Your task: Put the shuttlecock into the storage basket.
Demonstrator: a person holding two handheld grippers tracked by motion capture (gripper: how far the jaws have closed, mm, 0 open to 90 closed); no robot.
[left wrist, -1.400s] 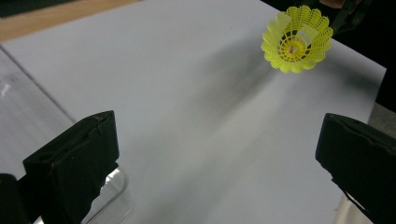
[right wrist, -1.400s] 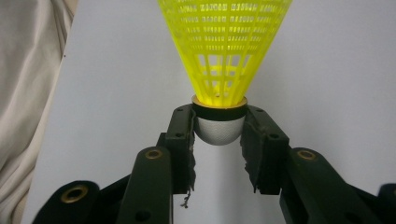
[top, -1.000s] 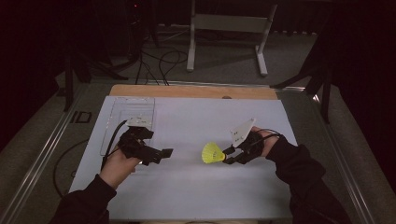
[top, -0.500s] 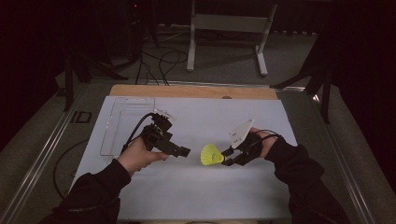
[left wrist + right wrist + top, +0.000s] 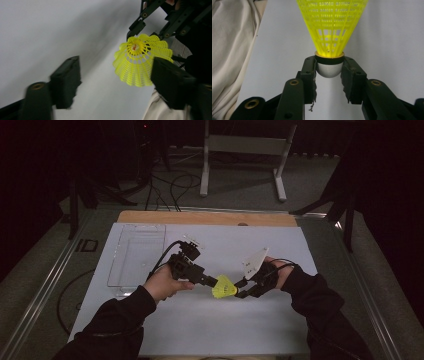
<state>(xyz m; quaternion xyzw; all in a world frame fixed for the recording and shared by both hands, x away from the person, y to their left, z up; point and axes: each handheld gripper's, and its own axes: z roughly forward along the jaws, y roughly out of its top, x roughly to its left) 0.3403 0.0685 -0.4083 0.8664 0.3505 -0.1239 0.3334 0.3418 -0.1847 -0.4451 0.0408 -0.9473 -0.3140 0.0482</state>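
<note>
Desk layout: tray sits at the left, toward the far side. Shuttlecock is near desk centre, right of the tray and nearer the person, held between the two grippers — left gripper at its left, right gripper at its right. Right gripper view: cork sits between the jaws, skirt pointing away from them. Left gripper view: skirt mouth faces the camera, just beside one of the spread jaws. Behind the desk, on the floor — a stand and cables. Cloth lies at the desk's edge.
</note>
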